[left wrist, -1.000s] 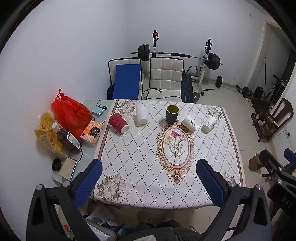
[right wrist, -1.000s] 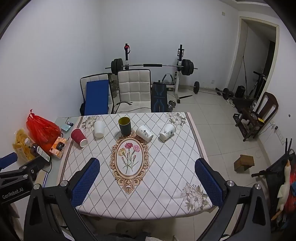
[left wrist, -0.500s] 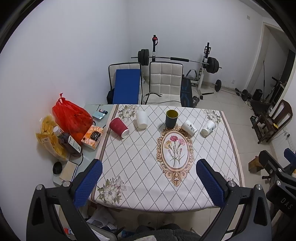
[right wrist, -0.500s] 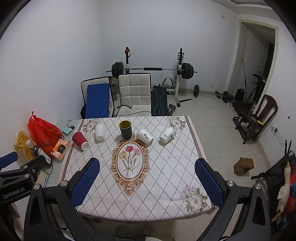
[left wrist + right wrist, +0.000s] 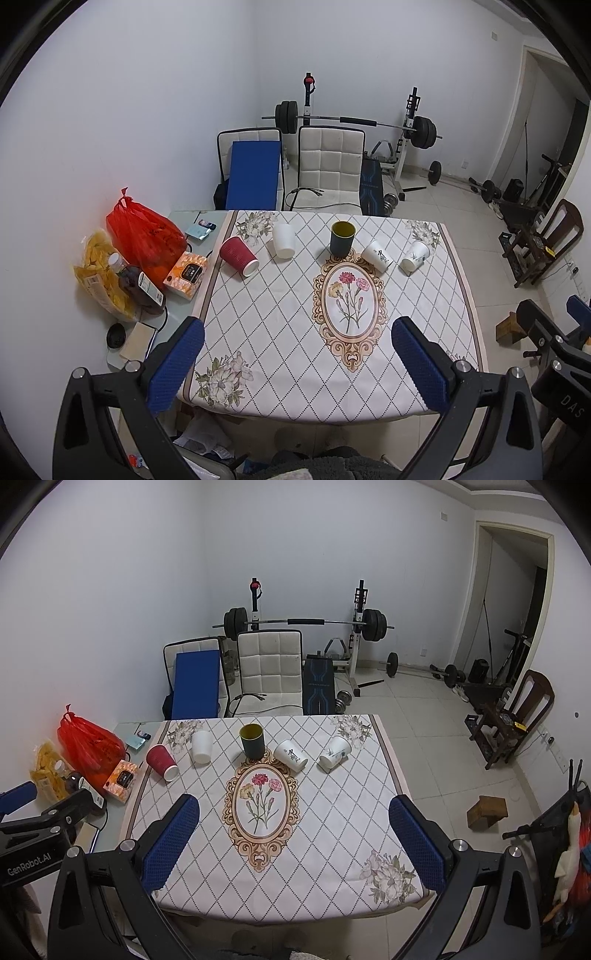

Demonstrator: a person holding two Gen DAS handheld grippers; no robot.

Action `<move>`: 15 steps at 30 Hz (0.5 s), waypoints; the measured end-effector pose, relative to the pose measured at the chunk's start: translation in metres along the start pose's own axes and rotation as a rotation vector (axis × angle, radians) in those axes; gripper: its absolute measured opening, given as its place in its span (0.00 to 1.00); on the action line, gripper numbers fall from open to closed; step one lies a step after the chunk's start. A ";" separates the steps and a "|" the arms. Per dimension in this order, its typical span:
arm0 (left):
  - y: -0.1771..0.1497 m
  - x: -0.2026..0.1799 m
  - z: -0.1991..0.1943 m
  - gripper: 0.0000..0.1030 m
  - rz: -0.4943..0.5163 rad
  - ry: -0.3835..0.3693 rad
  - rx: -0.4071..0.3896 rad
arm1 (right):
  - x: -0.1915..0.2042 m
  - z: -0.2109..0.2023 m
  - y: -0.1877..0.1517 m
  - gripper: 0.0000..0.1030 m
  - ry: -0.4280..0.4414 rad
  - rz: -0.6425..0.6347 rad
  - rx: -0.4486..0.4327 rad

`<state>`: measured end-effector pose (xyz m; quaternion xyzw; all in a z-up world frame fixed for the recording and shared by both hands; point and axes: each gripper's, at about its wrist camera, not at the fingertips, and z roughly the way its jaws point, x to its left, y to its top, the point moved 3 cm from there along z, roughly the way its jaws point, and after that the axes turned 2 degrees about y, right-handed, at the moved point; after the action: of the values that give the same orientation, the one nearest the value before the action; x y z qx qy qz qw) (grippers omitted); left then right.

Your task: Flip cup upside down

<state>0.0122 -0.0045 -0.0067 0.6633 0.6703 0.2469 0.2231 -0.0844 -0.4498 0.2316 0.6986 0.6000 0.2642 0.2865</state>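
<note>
Several cups stand in a row at the far side of the table [image 5: 280, 332]. A dark green cup [image 5: 342, 238] stands upright, open end up. A red paper cup [image 5: 238, 255], a plain white cup [image 5: 283, 240] and two printed white cups [image 5: 376, 255] [image 5: 415, 255] lie tipped. The right wrist view shows the green cup [image 5: 251, 740] and the red cup [image 5: 162, 763] too. My left gripper [image 5: 295, 363] and right gripper [image 5: 293, 843] are open and empty, high above the table's near edge.
A red plastic bag [image 5: 142, 236], a snack bag, a bottle and a tissue box [image 5: 186, 275] sit on a side table at the left. Two chairs [image 5: 328, 166] and a barbell rack stand behind the table. A wooden chair [image 5: 517, 716] is at the right.
Both grippers have pulled back and up, so the table looks smaller and farther away. The cups have not moved.
</note>
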 end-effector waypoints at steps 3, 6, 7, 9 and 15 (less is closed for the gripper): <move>0.000 0.000 0.000 1.00 -0.001 0.000 0.000 | 0.002 0.000 0.003 1.00 0.003 0.000 0.002; 0.000 0.000 0.000 1.00 -0.001 0.001 -0.001 | 0.004 0.001 0.006 1.00 0.004 -0.001 0.002; 0.000 0.000 -0.001 1.00 -0.001 0.002 -0.002 | 0.005 0.002 0.008 1.00 0.004 0.000 0.002; 0.000 0.000 -0.001 1.00 -0.002 0.000 -0.002 | 0.003 -0.003 0.001 1.00 0.004 0.001 -0.001; 0.001 -0.001 -0.003 1.00 -0.002 0.000 -0.003 | 0.003 -0.004 0.001 1.00 0.003 0.001 -0.004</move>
<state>0.0115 -0.0051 -0.0034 0.6625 0.6704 0.2475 0.2244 -0.0862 -0.4463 0.2353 0.6981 0.5994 0.2666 0.2868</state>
